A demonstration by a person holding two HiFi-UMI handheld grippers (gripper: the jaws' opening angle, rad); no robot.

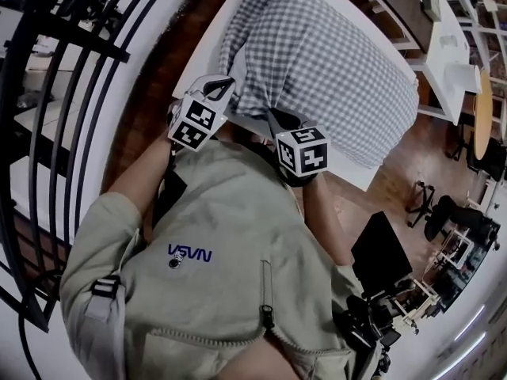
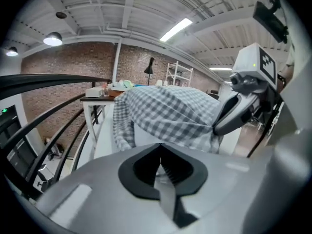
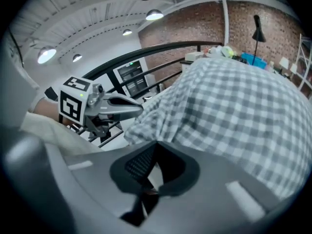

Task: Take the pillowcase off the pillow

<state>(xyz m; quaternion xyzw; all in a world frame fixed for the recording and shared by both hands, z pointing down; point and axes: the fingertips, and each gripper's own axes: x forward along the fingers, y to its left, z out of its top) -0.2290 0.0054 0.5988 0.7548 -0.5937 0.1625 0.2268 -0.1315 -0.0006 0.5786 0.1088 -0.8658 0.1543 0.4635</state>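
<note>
A pillow in a blue-and-white checked pillowcase (image 1: 317, 54) lies on a white table (image 1: 207, 34) in front of me. My left gripper (image 1: 224, 85) is at the case's near left corner. Its jaws are shut, with a pale fold of cloth pinched between the pads (image 2: 159, 172). In the right gripper view its tip (image 3: 139, 108) meets the edge of the checked cloth (image 3: 234, 106). My right gripper (image 1: 273, 117) sits at the near edge, further right. The left gripper view shows it (image 2: 217, 126) shut on a bunched fold of the pillowcase (image 2: 165, 111).
A black metal railing (image 1: 71, 93) runs along my left side, close to the table. A black chair (image 1: 380, 252) stands at the right on the wooden floor. White tables and shelving (image 1: 451, 46) stand beyond the pillow at the far right.
</note>
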